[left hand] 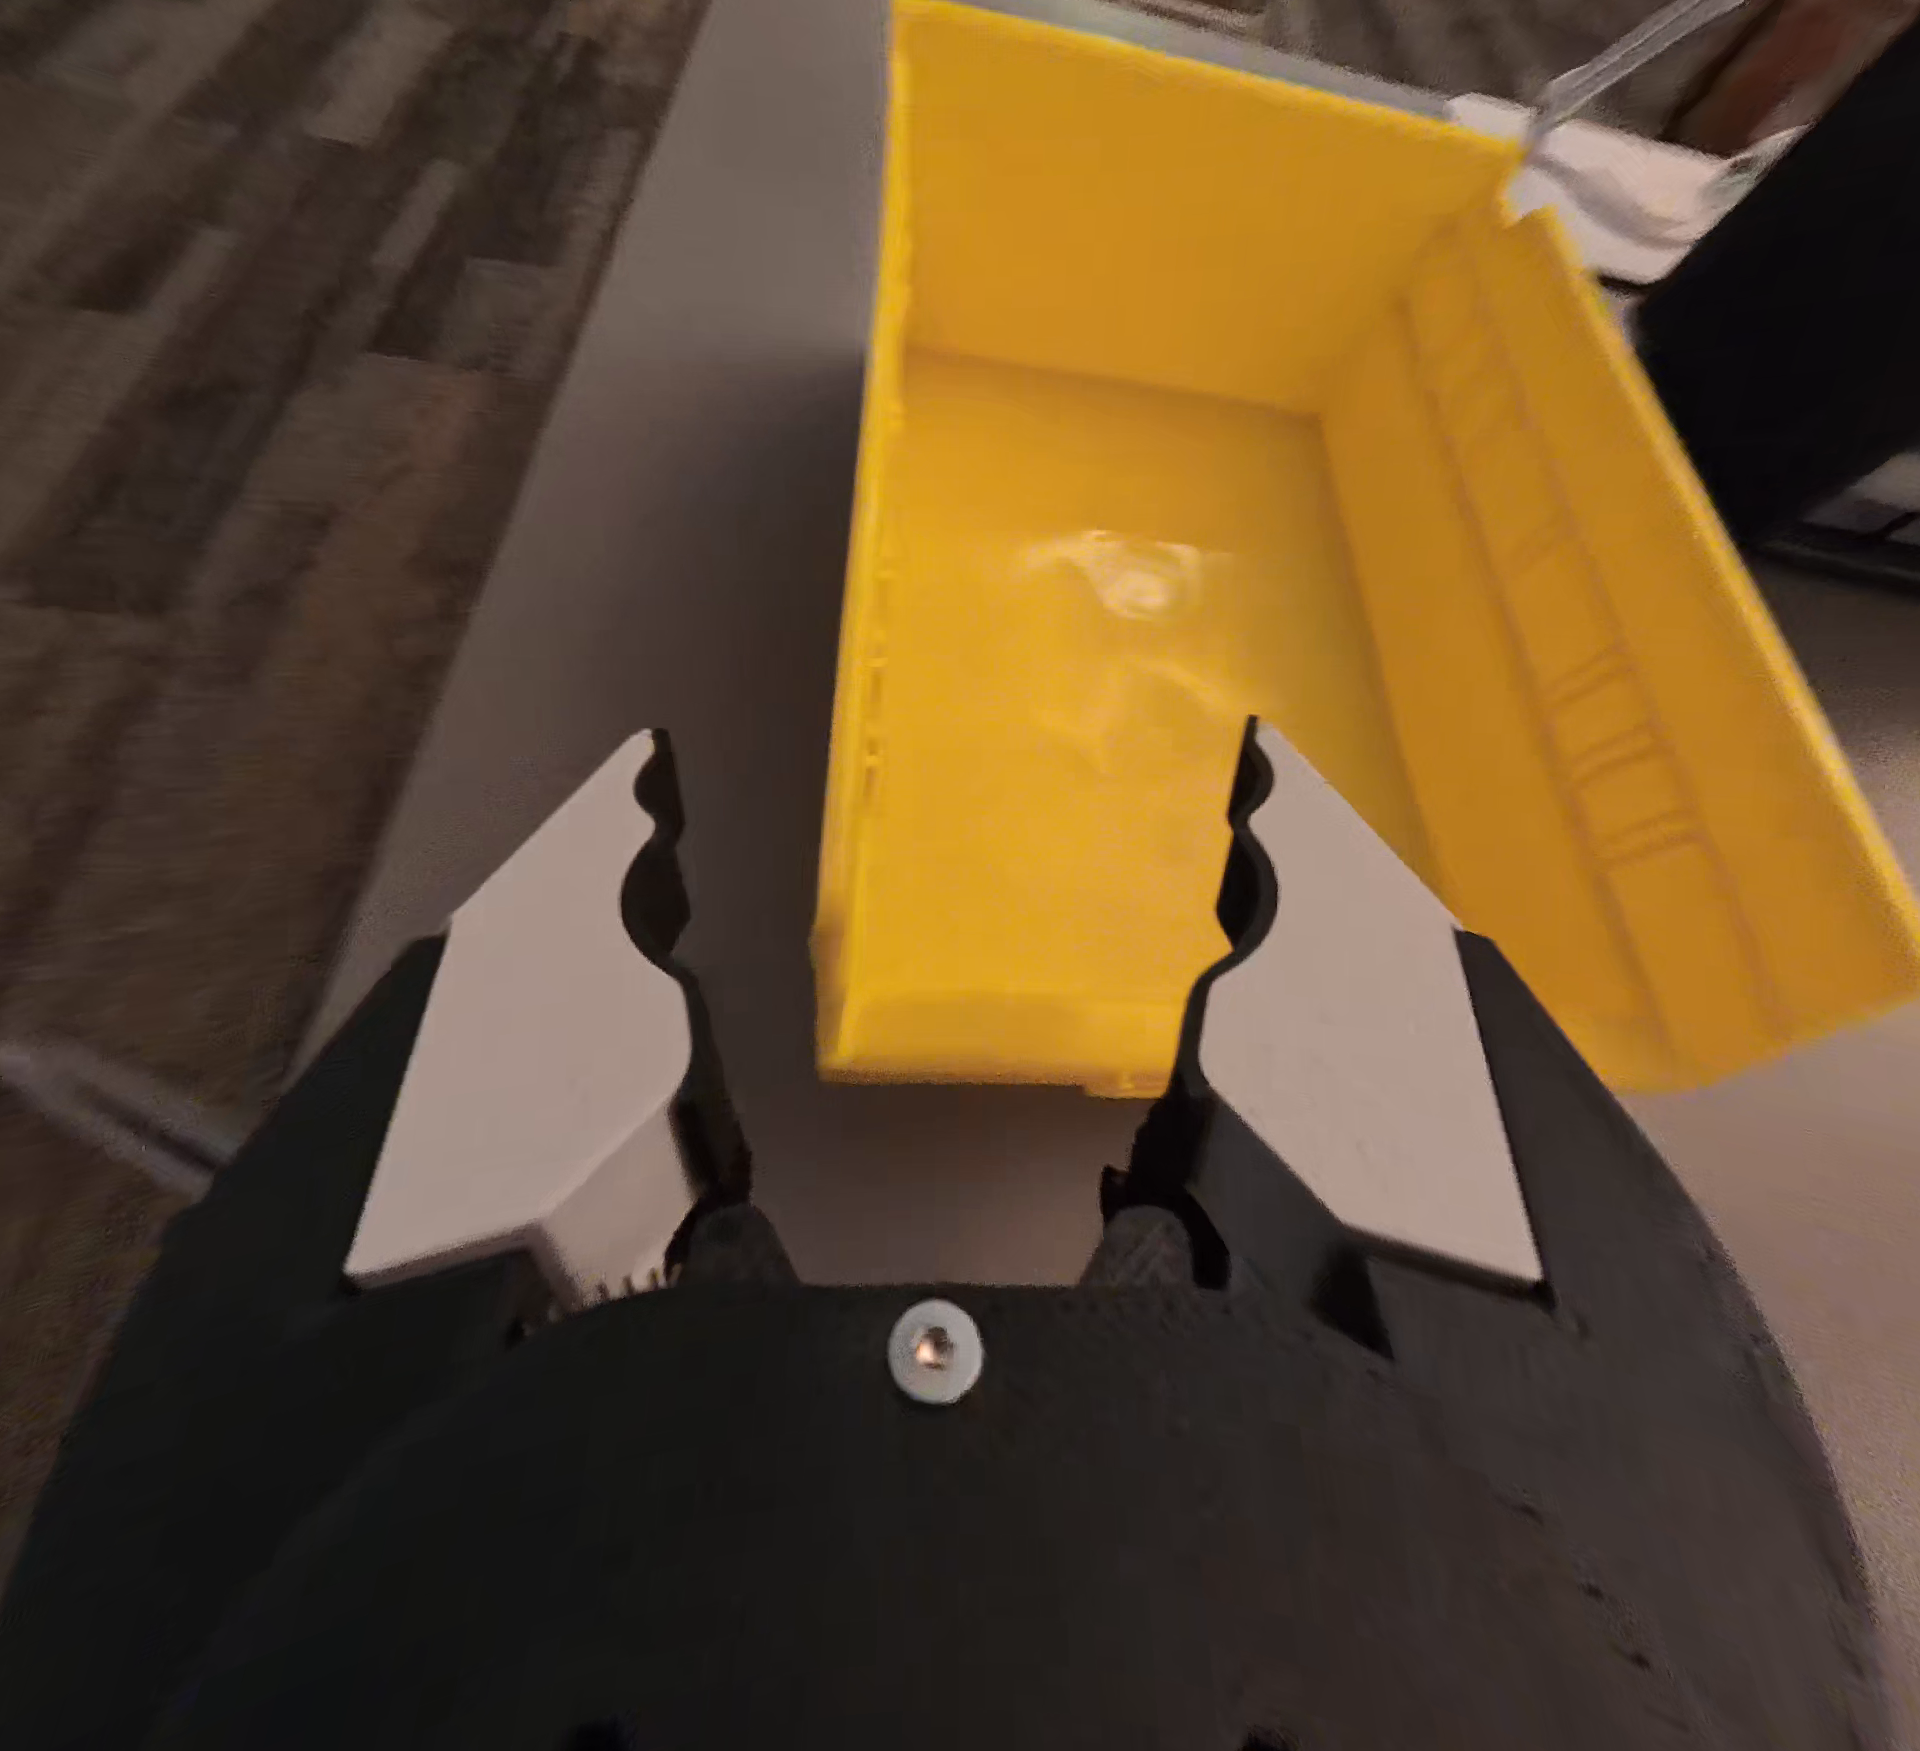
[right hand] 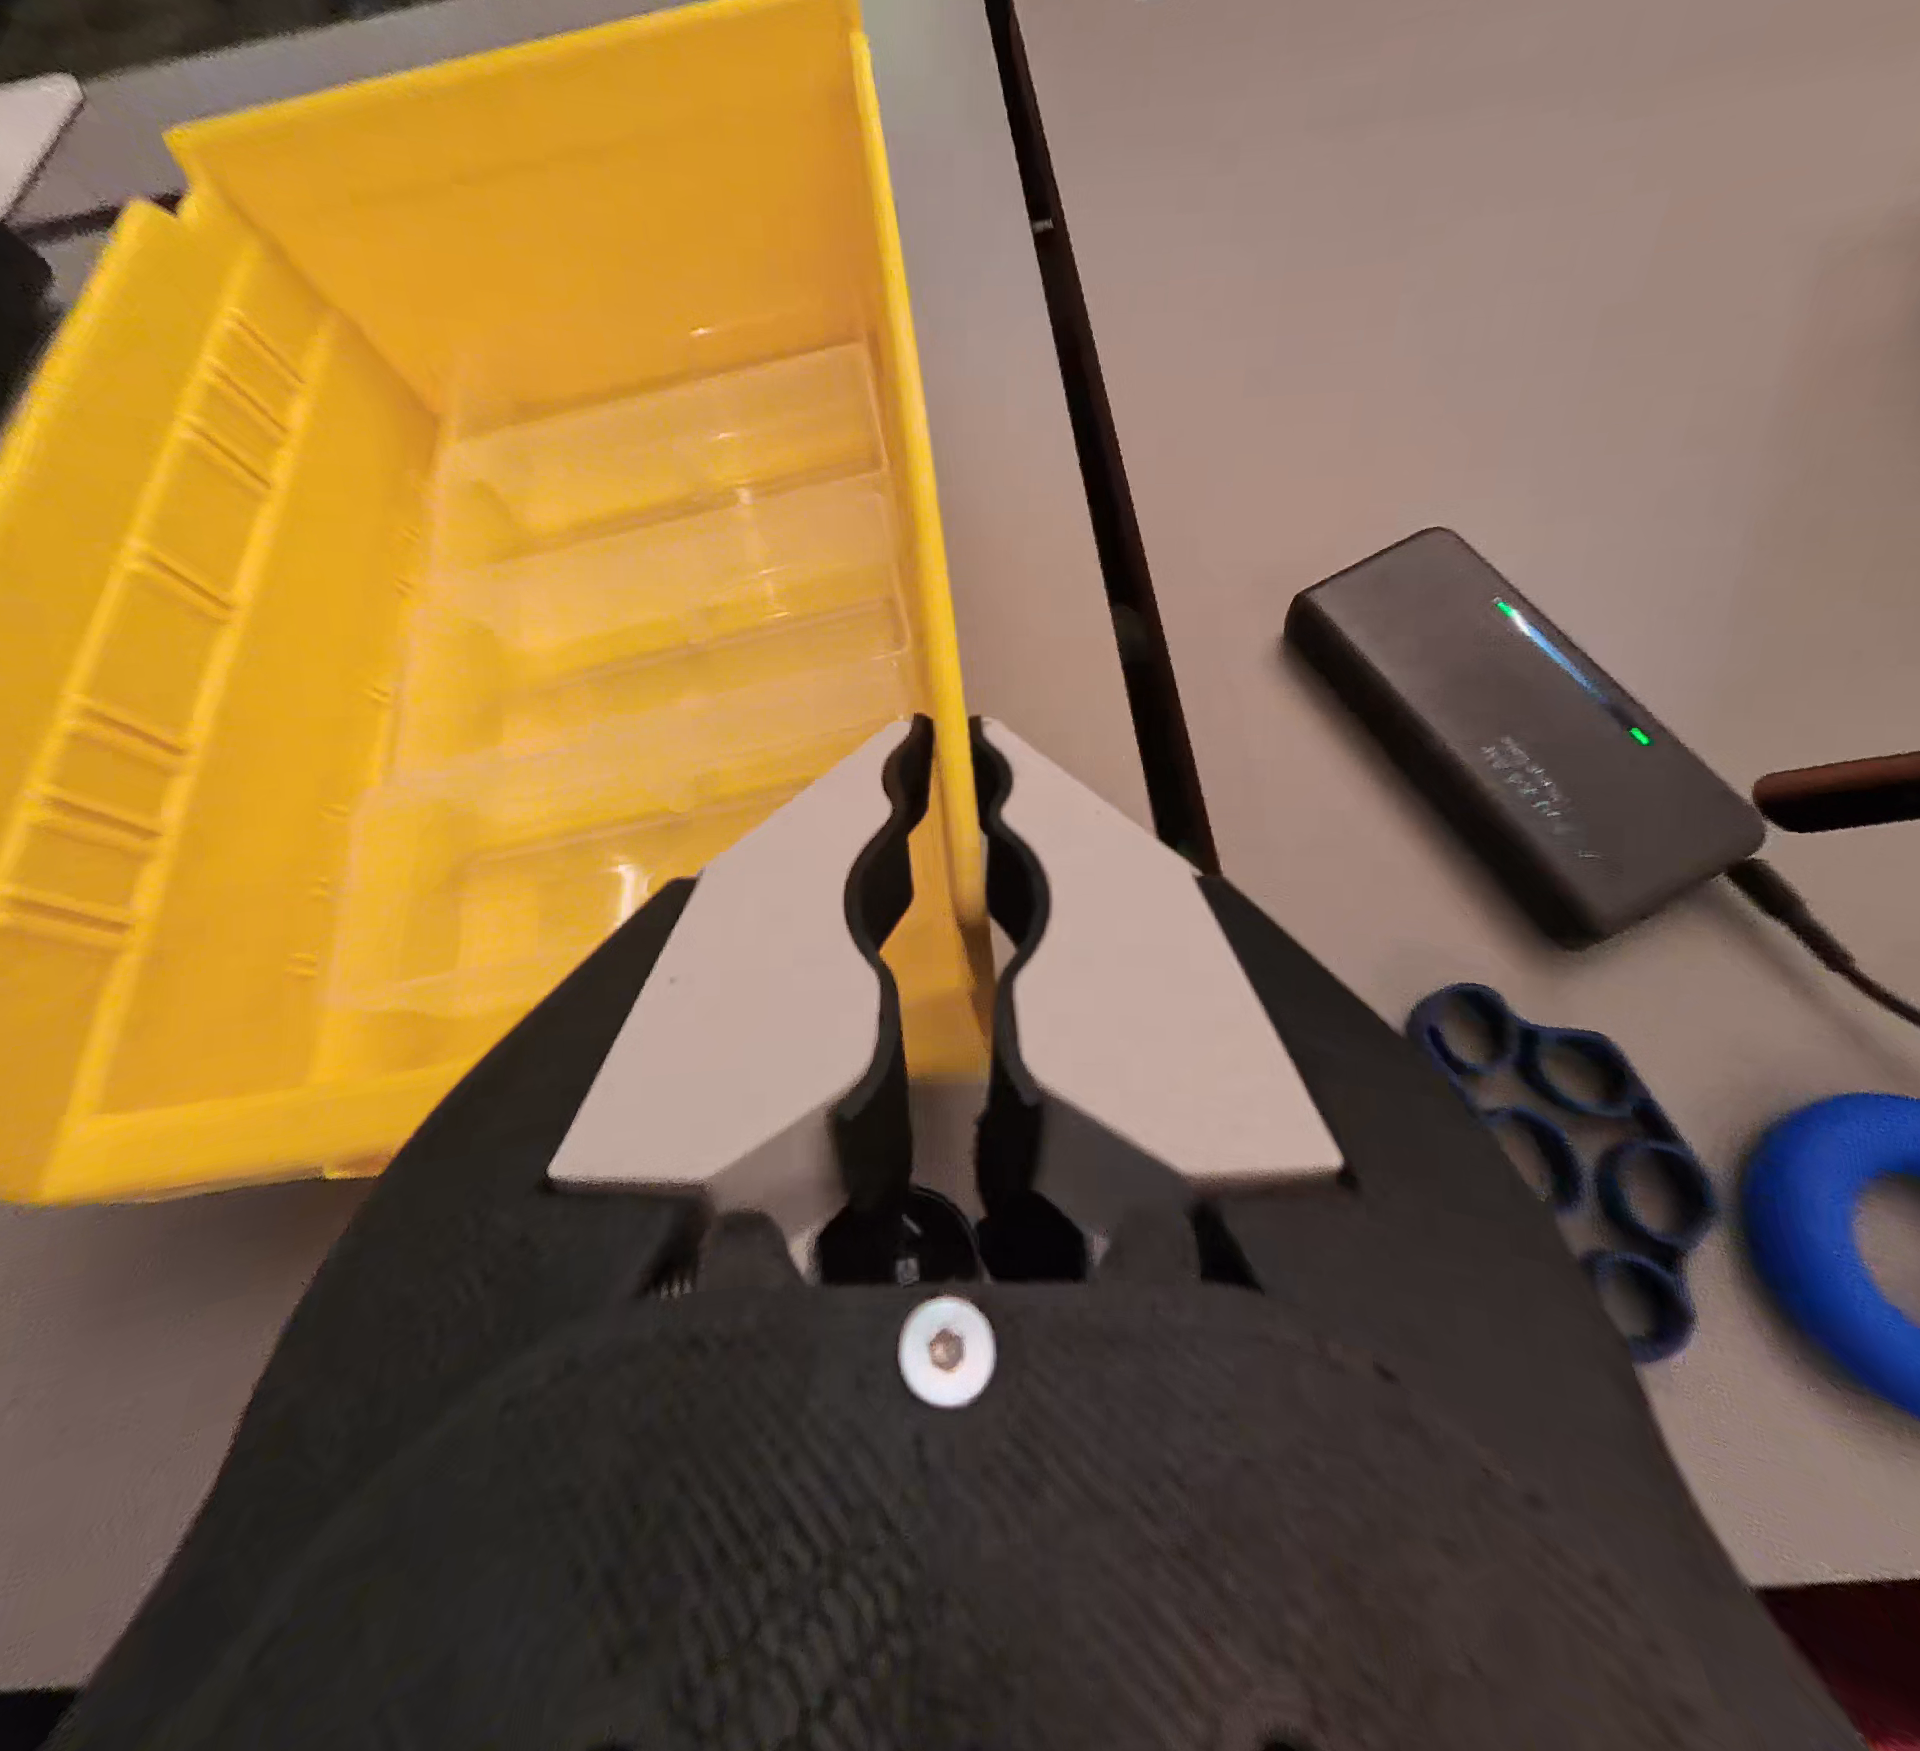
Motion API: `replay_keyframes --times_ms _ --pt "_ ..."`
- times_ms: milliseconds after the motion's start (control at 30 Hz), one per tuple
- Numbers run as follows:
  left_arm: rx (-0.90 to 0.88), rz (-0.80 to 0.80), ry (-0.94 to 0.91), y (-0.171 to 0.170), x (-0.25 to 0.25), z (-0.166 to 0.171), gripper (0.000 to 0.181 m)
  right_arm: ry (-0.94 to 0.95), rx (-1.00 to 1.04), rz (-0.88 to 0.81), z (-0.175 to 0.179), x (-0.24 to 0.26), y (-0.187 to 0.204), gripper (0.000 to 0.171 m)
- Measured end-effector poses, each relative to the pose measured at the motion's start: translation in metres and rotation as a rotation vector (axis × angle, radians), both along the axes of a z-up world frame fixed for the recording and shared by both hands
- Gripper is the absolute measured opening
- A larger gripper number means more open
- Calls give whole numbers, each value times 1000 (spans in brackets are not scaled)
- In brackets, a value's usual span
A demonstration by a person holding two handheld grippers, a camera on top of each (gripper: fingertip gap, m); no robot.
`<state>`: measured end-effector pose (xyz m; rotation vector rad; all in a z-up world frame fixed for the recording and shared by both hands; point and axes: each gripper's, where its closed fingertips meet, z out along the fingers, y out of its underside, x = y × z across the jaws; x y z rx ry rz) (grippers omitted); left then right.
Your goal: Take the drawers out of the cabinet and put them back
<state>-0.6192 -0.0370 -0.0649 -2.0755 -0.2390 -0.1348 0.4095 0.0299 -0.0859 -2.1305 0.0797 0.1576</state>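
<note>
In the left wrist view a yellow drawer [left hand: 1101,371] stands on the grey table [left hand: 644,475], with its ribbed wall on the right. My left gripper [left hand: 954,730] is open, and the drawer's near left wall lies between its fingers without touching them. In the right wrist view a yellow drawer [right hand: 582,226] has its ribbed wall on the left and holds a clear plastic tray [right hand: 644,641]. My right gripper [right hand: 948,725] is shut on this drawer's thin right wall near the front corner. I cannot tell whether both views show the same drawer. No cabinet is clearly in view.
A black power bank [right hand: 1517,725] with a cable, a dark blue ring grid [right hand: 1569,1151] and a blue ring [right hand: 1849,1234] lie on the neighbouring table, across a narrow gap [right hand: 1049,351]. Wood floor [left hand: 208,351] lies left of the table. A dark object [left hand: 1787,371] stands at the right. Some 105 cm of space lies between my two pairs of fingers.
</note>
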Motion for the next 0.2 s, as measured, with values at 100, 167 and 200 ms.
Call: replay_keyframes --times_ms 100,167,200 --pt "22 -49 -53 8 10 -2 79 49 18 31 0 -10 -5 2" --pt "-5 -52 -10 11 9 -7 74 54 34 44 0 -17 -10 2" --pt "-31 -44 31 12 6 -11 67 43 41 41 0 -19 -13 2"
